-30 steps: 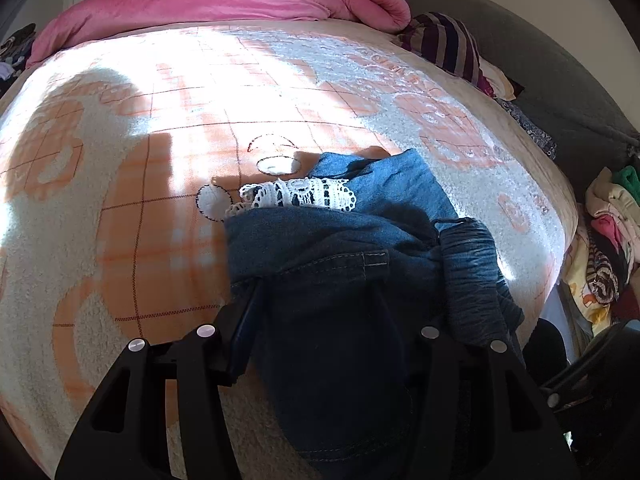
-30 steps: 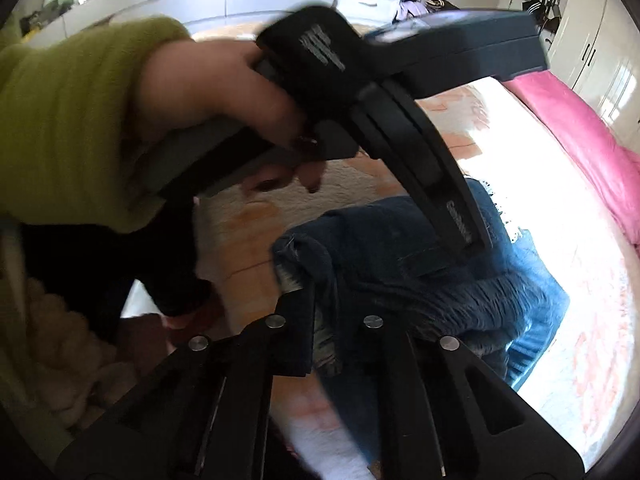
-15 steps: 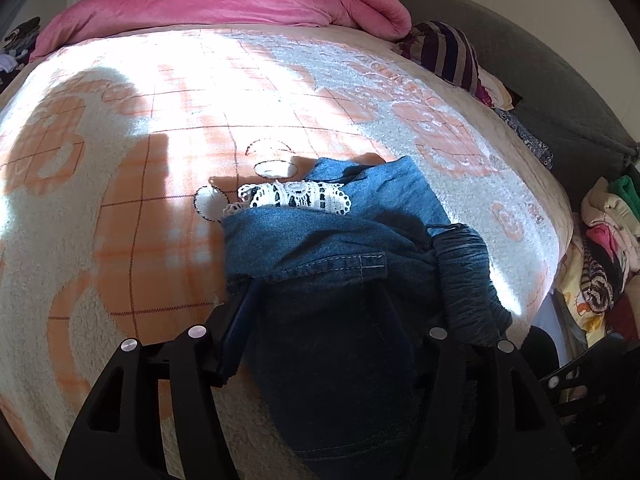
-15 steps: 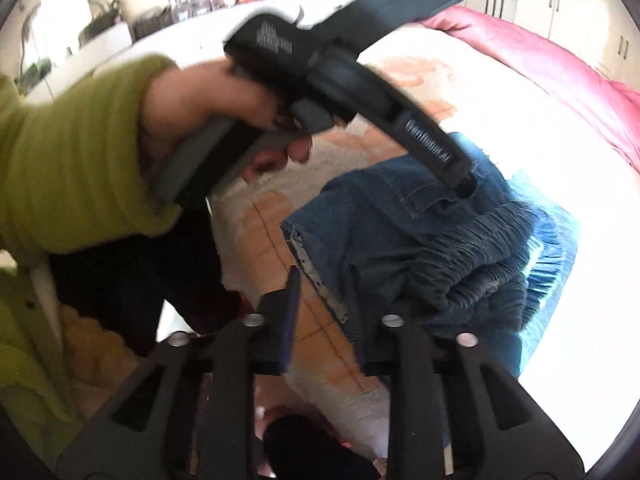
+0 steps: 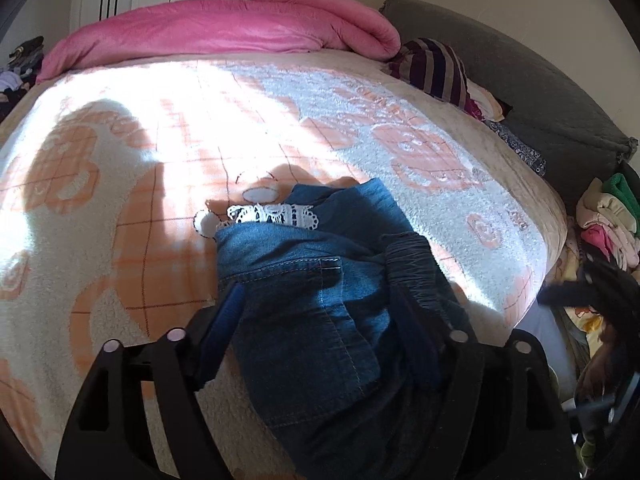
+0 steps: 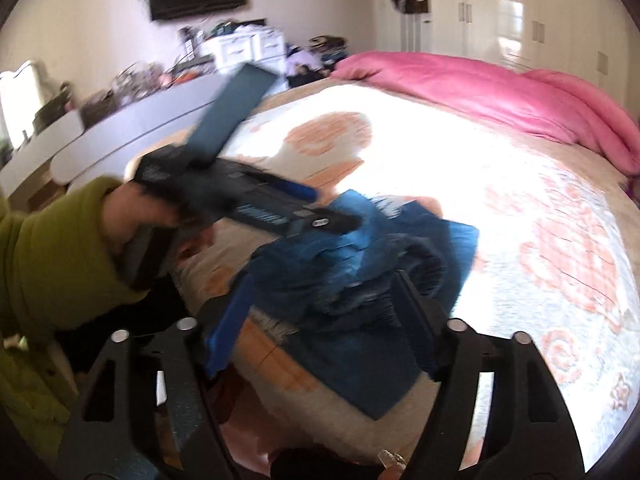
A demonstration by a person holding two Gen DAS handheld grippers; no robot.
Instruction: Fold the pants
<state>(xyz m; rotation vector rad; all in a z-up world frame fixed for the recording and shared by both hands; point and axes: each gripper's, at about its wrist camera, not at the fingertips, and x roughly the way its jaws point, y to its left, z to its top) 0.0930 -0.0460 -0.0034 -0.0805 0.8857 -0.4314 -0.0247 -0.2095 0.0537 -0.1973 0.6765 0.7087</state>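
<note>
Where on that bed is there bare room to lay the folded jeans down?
The widest bare stretch of blanket lies between the jeans and the pink duvet, sunlit and open. Another bare patch lies left of the jeans. It is crowded along the headboard side, where striped clothes sit, and beyond that bed edge by the clothes pile.

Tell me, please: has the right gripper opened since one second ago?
Yes. The right gripper was nearly shut at the jeans' edge; now its fingers stand wide apart.
</note>
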